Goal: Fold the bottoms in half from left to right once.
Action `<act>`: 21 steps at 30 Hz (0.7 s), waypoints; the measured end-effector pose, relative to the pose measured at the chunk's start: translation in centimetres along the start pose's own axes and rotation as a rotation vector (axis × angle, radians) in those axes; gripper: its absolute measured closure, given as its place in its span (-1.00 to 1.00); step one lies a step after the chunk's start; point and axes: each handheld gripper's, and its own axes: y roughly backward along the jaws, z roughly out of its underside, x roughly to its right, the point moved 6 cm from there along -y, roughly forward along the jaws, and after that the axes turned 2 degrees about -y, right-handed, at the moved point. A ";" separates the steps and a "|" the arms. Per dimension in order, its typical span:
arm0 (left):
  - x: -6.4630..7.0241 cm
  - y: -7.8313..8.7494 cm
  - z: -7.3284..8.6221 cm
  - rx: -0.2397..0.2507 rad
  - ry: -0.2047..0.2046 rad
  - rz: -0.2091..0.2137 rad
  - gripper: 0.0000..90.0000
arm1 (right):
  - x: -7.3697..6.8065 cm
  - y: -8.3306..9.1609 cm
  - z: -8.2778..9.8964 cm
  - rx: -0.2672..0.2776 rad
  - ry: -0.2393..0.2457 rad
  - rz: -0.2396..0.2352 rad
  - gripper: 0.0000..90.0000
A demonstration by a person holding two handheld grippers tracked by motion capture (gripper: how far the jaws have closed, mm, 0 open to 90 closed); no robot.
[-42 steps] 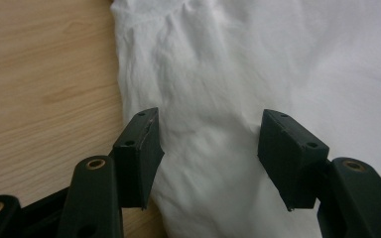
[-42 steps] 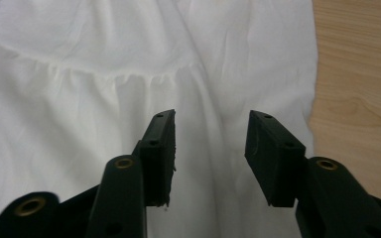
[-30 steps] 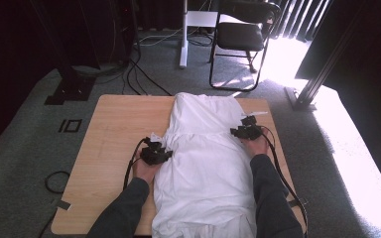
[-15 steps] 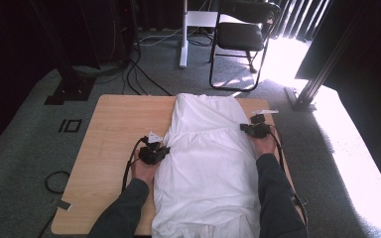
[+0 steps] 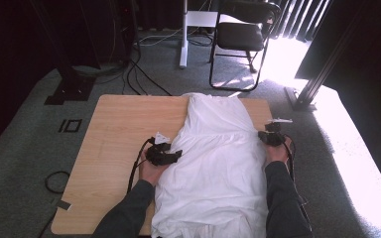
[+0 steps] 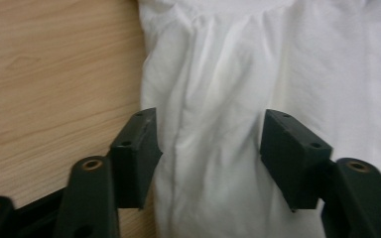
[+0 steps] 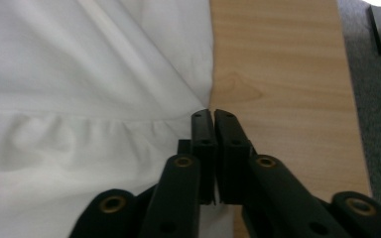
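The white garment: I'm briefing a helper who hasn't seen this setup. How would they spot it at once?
On the wooden table, a white garment runs lengthwise down the right half, its near end overhanging the edge by the person. It is the sole cloth there, with a gathered seam across its middle.

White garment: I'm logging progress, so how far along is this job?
Done: the white garment lies spread lengthwise on the table. In hand: the left hand-held gripper, jaws just opened, straddles its left edge; the right hand-held gripper, nearly shut though just easing open, sits at its right edge. Left: no crosswise fold visible yet.
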 end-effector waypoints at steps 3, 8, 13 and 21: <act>-0.6 -0.7 0.2 -0.023 0.020 -0.015 -0.15 | -0.1 -0.9 0.5 -0.021 -0.031 -0.021 0.61; -0.6 -1.6 0.5 -0.066 0.006 -0.020 -0.02 | -0.9 -1.1 0.3 -0.024 0.002 -0.026 0.30; -0.3 -1.2 0.8 -0.089 -0.067 -0.038 0.82 | -1.1 -1.6 0.9 -0.055 -0.030 -0.008 0.89; -2.5 2.7 3.1 -0.099 -0.051 -0.076 0.95 | -2.2 0.3 3.5 -0.027 -0.061 -0.089 0.93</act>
